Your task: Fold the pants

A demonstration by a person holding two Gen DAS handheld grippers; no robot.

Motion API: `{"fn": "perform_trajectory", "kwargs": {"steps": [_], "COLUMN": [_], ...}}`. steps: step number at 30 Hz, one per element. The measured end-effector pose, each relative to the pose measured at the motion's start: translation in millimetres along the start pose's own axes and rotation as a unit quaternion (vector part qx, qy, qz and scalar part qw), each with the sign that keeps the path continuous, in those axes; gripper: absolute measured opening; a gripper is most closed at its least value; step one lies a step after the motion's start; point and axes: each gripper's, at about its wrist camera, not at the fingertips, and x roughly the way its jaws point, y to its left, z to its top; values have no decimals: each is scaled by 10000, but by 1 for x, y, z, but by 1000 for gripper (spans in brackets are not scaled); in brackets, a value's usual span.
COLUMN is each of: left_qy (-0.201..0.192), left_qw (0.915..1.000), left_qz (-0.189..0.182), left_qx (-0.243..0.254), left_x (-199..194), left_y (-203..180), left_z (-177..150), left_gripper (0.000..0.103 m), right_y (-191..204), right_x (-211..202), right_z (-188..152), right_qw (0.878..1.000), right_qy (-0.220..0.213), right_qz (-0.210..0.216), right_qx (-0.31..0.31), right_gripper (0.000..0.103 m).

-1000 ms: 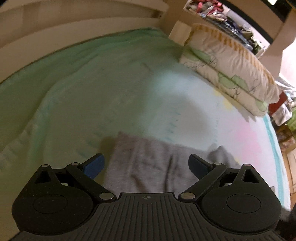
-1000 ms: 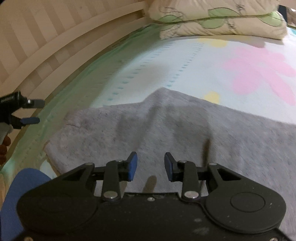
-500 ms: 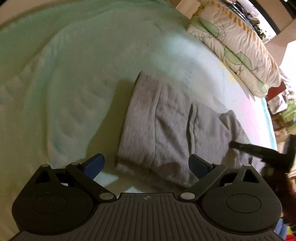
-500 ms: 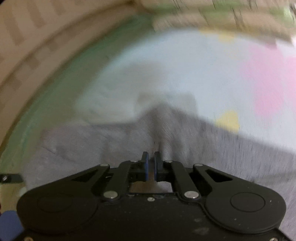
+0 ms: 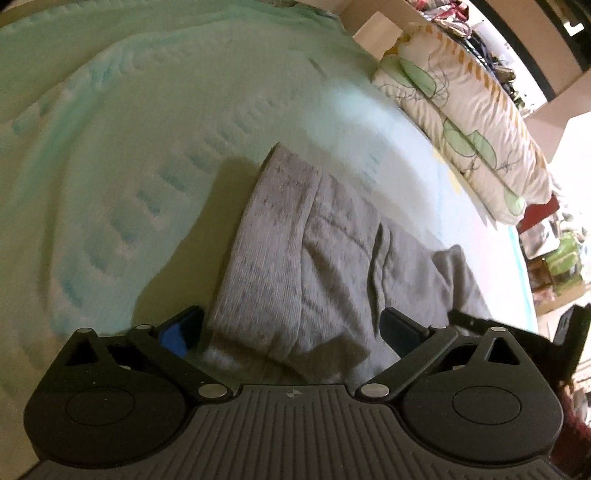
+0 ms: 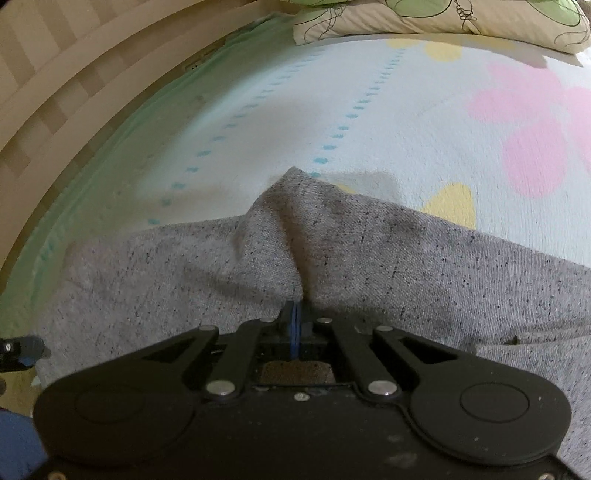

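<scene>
Grey pants (image 5: 325, 251) lie flat on the pastel bed sheet (image 5: 147, 147), ribbed waistband toward the left. My left gripper (image 5: 291, 325) is open and low over the waistband's near corner, one finger on each side of it, pads not pressing. In the right wrist view the pants (image 6: 406, 266) rise in a pinched ridge, and my right gripper (image 6: 297, 314) is shut on that fold near the crotch. The right gripper's black fingers (image 5: 476, 325) show at the left view's right edge. The left gripper's tip (image 6: 22, 350) peeks in at the right view's left edge.
Stacked leaf-print pillows (image 5: 461, 122) lie at the head of the bed, also visible as pillows (image 6: 443, 18) at the top of the right view. A striped beige wall (image 6: 74, 74) runs along the far side. Cluttered shelves (image 5: 561, 258) stand beyond the bed's right edge.
The left gripper has sunk toward the waistband and stays open. The right gripper slid across the pants and closed, pinching the fabric into a ridge.
</scene>
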Motion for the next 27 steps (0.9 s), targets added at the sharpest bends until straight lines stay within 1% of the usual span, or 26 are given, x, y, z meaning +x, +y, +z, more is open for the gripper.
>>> {"fn": "perform_trajectory", "kwargs": {"steps": [4, 6, 8, 10, 12, 14, 15, 16, 17, 18, 20, 22, 27], "left_qy": [-41, 49, 133, 223, 298, 343, 356, 324, 293, 294, 236, 149, -80], "left_qw": [9999, 9998, 9996, 9994, 9991, 9986, 9985, 9986, 9985, 9983, 9977, 9971, 9947], "left_qz": [-126, -196, -162, -149, -217, -344, -320, -221, -181, -235, -214, -155, -83], "left_qx": [-26, 75, 176, 202, 214, 217, 265, 354, 423, 448, 603, 729, 1019], "left_x": [13, 22, 27, 31, 33, 32, 32, 32, 31, 31, 28, 24, 11], "left_y": [-4, -7, -11, -13, -14, -15, -17, -20, -22, -23, -27, -31, -46], "left_z": [13, 20, 25, 30, 33, 33, 33, 33, 32, 31, 30, 28, 27], "left_gripper": [102, 102, 102, 102, 101, 87, 67, 41, 37, 36, 34, 33, 32], "right_y": [0, 0, 0, -2, -5, -9, -10, -10, -10, -9, -4, -1, -8], "right_x": [0, 0, 1, 0, -2, -4, -4, -5, -7, -8, -9, -2, 23], "right_z": [-1, -1, -1, -1, -1, -2, -2, -1, 0, 2, 8, 17, 49], "right_qw": [10000, 10000, 10000, 10000, 9999, 9998, 9998, 9997, 9997, 9997, 9993, 9992, 9995], "right_qy": [-2, 1, 7, 3, -22, -46, -54, -71, -113, -177, -321, -340, -297], "right_qz": [1, 9, 29, 57, 103, 158, 177, 193, 191, 171, 99, 61, 26], "right_qx": [-1, -3, 0, 18, 46, 87, 105, 115, 102, 56, -136, -216, 45], "right_gripper": [0, 0, 0, 0, 0, 0, 0, 0, 0, 0, 0, 2, 0]}}
